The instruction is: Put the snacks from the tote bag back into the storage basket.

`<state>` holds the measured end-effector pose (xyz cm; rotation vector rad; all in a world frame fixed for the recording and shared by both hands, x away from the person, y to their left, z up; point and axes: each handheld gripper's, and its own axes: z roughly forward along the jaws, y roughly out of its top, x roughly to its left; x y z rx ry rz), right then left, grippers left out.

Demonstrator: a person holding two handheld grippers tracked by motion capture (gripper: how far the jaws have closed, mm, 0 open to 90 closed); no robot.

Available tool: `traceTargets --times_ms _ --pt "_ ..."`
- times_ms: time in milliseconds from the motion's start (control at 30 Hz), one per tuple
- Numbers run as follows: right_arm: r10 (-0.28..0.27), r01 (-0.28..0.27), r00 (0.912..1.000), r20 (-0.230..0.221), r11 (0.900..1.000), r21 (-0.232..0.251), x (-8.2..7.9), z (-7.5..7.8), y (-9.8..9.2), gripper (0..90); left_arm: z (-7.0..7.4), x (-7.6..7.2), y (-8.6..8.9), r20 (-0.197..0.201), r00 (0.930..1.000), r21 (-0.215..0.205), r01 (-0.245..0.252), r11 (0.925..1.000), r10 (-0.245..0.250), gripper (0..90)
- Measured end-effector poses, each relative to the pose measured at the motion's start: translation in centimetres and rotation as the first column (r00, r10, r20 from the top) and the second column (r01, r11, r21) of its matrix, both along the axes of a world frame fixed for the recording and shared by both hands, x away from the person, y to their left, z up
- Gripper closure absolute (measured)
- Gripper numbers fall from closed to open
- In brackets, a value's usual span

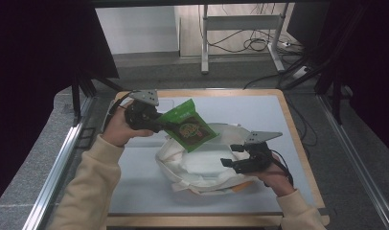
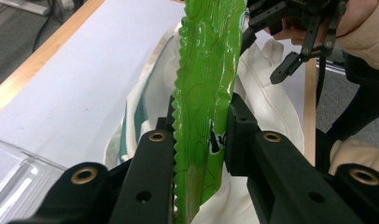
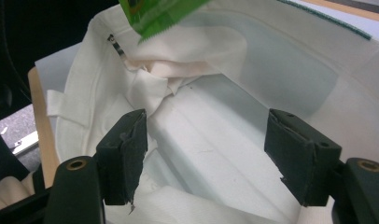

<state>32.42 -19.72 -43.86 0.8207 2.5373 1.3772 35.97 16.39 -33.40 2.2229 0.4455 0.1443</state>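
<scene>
Packet (image 1: 188, 125), green and glossy, sits pinched by one edge in the left claw (image 1: 160, 125), held in the air above the mouth of a white cloth bag (image 1: 202, 165) that lies slumped mid-worktop (image 1: 144, 191). Left claw is clamped tight on the packet's crimped seam (image 2: 201, 140), probably so the free end hangs toward the bag opening. Right claw (image 1: 227, 163) stands wide apart and grips nothing; its pads (image 3: 127, 154) hover at the bag's rim, seemingly placed to spread or steady the cloth so the mouth stays open. From the right gripper view, a corner of the packet (image 3: 155, 18) pokes in above the opening, not yet inside.

Hard to read: the packet's print is too small to make out. Bag interior shows pale folds; what, if anything, lies in there is unclear. A clear plastic item (image 2: 19, 172) by the left claw is cut off at the frame edge
</scene>
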Motion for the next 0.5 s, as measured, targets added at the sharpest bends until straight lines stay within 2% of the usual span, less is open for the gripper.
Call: traceTargets --times_ms 500 --pt "-0.001 0.000 0.9998 -0.020 0.999 -0.032 0.1 -0.3 0.3 30.4 1.1 0.5 1.8 0.001 0.9990 -0.024 -0.044 0.9987 0.044 75.9"
